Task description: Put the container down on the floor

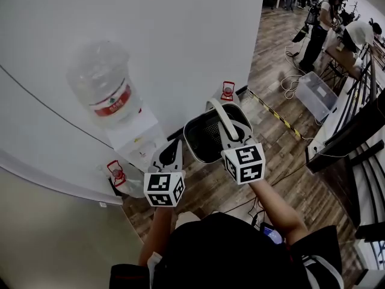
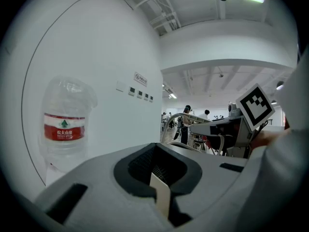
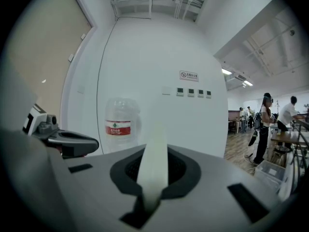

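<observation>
The container (image 1: 204, 138) is a dark mesh bin with a white rim and a white arched handle (image 1: 221, 118). It hangs in the air above the wooden floor (image 1: 283, 143), in front of me. My right gripper (image 1: 231, 144) is shut on the handle, which rises as a white strip (image 3: 153, 163) from between its jaws. My left gripper (image 1: 171, 153) sits at the bin's left rim. Its jaws are closed on a thin cream strip (image 2: 161, 193). In the left gripper view the right gripper (image 2: 231, 129) shows to the right.
A water dispenser with a large clear bottle (image 1: 105, 92) stands against the white wall to my left. A clear plastic box (image 1: 317, 95), cables and a yellow-black floor strip (image 1: 274, 113) lie to the right. Desks (image 1: 355, 119) line the right side. People (image 1: 319, 26) stand far back.
</observation>
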The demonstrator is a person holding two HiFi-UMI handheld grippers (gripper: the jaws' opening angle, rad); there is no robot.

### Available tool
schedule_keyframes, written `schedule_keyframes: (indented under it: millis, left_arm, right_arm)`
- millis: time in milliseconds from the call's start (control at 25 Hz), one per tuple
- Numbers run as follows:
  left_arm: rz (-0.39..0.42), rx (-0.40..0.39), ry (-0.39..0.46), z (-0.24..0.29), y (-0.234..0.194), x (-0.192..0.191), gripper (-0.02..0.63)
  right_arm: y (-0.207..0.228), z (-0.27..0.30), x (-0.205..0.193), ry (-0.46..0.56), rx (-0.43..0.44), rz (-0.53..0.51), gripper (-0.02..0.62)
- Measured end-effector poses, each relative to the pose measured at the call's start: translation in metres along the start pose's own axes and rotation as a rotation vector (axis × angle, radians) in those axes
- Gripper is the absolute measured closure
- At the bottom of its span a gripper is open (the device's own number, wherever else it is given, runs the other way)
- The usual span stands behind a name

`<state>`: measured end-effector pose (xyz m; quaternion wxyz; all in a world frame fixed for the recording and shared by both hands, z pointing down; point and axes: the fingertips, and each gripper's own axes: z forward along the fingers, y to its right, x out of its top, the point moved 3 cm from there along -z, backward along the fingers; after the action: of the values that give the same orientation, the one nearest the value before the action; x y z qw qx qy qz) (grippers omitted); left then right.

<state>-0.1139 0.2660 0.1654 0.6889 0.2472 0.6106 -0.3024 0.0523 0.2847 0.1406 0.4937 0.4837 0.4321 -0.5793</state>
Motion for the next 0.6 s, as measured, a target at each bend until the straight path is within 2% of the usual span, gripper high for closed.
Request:
schedule_keyframes:
  millis: [200,600]
  left_arm:
    - [0.007,0.018,-0.02,0.005,0.006,-0.004,0.591]
    - [0.02,0.062,-0.034,0.022,-0.014,-0.006,0.591]
  right_arm:
    - [0.014,0.003,-0.006,-0.013,0.009,0.009,0.564]
    - [0.019,0.032,-0.008,-0.008,0.039,0.035,0.563]
